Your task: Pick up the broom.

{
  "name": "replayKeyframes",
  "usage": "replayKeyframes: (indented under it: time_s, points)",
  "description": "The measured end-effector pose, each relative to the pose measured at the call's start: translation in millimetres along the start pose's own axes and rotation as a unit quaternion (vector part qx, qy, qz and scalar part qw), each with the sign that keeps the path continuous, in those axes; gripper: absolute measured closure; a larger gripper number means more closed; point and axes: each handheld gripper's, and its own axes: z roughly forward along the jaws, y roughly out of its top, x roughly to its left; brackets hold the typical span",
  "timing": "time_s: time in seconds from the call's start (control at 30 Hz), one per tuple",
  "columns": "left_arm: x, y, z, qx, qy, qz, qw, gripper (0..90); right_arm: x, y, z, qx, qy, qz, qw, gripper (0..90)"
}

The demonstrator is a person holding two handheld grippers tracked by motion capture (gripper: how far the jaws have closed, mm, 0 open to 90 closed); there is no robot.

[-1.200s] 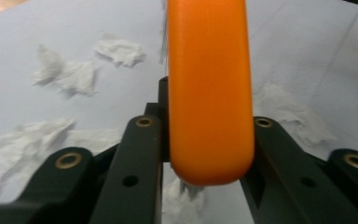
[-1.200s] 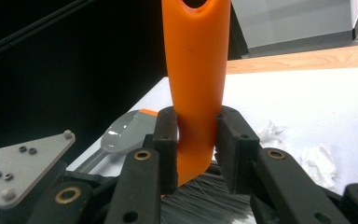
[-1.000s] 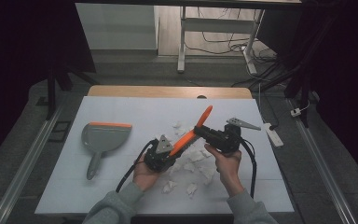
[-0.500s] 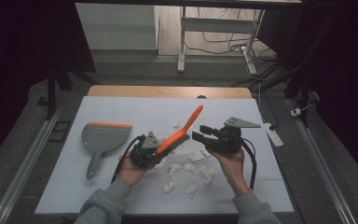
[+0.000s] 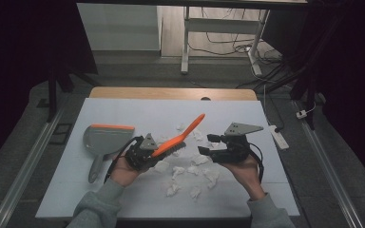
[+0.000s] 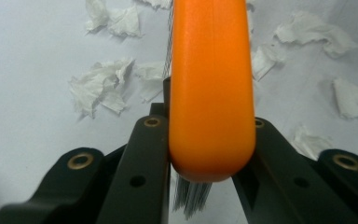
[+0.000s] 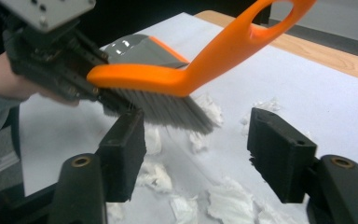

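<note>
Left tool clamps the brush by its head end, handle raised over the scraps. Right tool has just opened, jaws empty. Scraps lie unswept on the tabletop; dustpan lies empty at left.

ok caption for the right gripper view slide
Open right gripper faces the orange brush held by the left gripper above paper scraps.

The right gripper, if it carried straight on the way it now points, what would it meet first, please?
Probably the grey bristles of the orange brush held in the left gripper; the right gripper stands open, though depth is hard to judge.
</note>
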Motion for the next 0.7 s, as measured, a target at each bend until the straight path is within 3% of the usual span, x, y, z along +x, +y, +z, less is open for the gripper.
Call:
replayKeyframes:
  time_s: [0.17,0.33,0.57,0.7]
  points:
    - [-0.2,1.0,-2.1,0.011,-0.013,0.01,0.9998,80.0,9.9,8.8,-8.2,0.006,-0.006,-0.031,0.9995,38.6]
    - [-4.3,3.8,0.2,0.026,-0.022,0.025,0.9991,80.0,15.1,13.0,-9.9,0.023,0.001,-0.043,0.9988,42.6]
    - [-14.4,11.2,2.5,0.06,-0.036,0.062,0.9957,80.0,18.7,14.7,-7.6,0.041,-0.01,-0.066,0.9969,38.4]
    - [-16.6,12.7,3.3,0.067,-0.038,0.069,0.9946,80.0,19.8,15.5,-7.8,0.047,-0.014,-0.075,0.996,37.8]
